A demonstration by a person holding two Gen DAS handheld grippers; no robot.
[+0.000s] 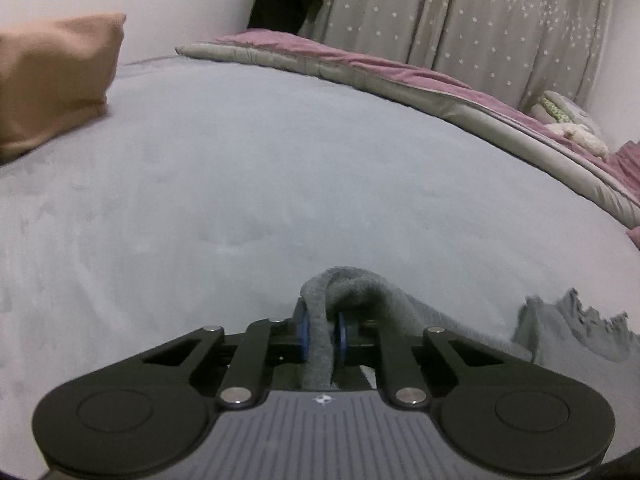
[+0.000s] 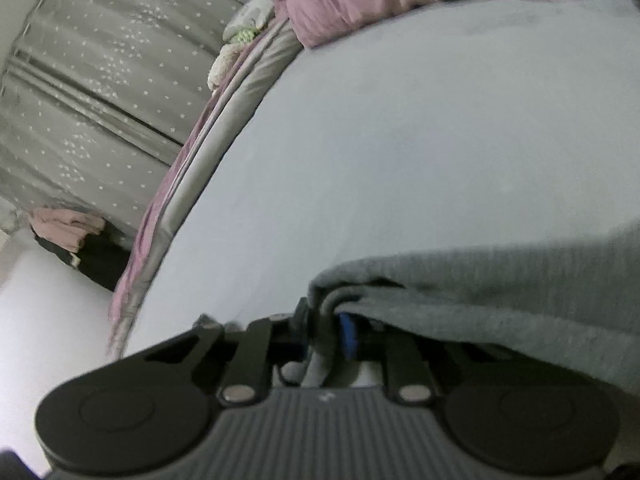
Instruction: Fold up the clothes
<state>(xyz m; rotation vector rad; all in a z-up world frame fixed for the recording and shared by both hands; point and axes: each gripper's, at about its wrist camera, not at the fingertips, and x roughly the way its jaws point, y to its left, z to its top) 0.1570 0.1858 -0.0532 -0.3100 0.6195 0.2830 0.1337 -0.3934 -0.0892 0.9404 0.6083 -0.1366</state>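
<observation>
Far left on the bed (image 1: 280, 152), a tan pillow (image 1: 56, 84) rests against the wall. The left gripper (image 1: 322, 330) is closed on a bunched edge of the grey knit garment (image 1: 352, 284), pinched between its blue pads; the fabric trails right across the pale sheet. The right gripper (image 2: 326, 332) is likewise clamped on the same garment (image 2: 500, 292), which drapes over its right side. A grey-and-mauve quilt (image 1: 400, 68) lies along the far bed edge below the star-print curtain (image 1: 480, 20).
</observation>
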